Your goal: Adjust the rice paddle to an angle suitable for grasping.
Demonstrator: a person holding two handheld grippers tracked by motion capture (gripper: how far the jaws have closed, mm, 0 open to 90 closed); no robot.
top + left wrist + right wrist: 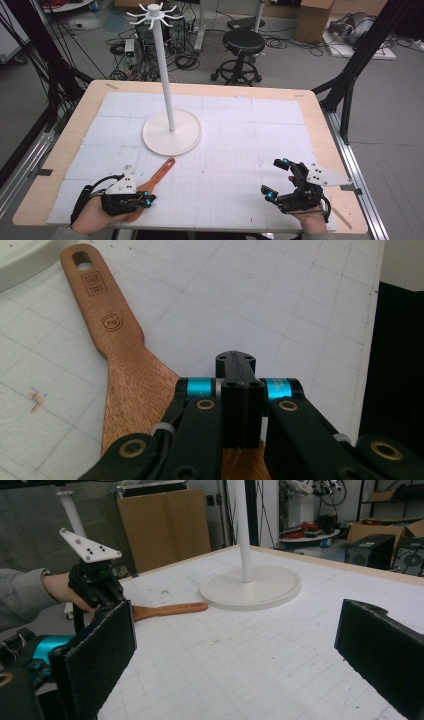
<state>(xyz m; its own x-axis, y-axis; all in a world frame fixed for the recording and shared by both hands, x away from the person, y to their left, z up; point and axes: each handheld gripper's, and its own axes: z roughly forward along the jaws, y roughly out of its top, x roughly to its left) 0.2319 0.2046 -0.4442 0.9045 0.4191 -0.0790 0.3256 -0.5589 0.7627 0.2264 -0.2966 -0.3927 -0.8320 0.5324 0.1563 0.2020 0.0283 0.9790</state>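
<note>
Left gripper (145, 200) lay low, jaws clamped on the spatula (159, 175) near the stand (172, 132); right gripper (277, 178) rested open.

A: What do the two tools look like?

B: Each gripper is black. The left gripper (145, 199) and right gripper (276, 178) carry turquoise bands by the jaws, brass-coloured rivets on the links, and a grey three-cornered plate with small dark screws on top.

A: Cables? Clothing?

B: Black cables loop behind; a grey sleeve (20, 597).
</note>
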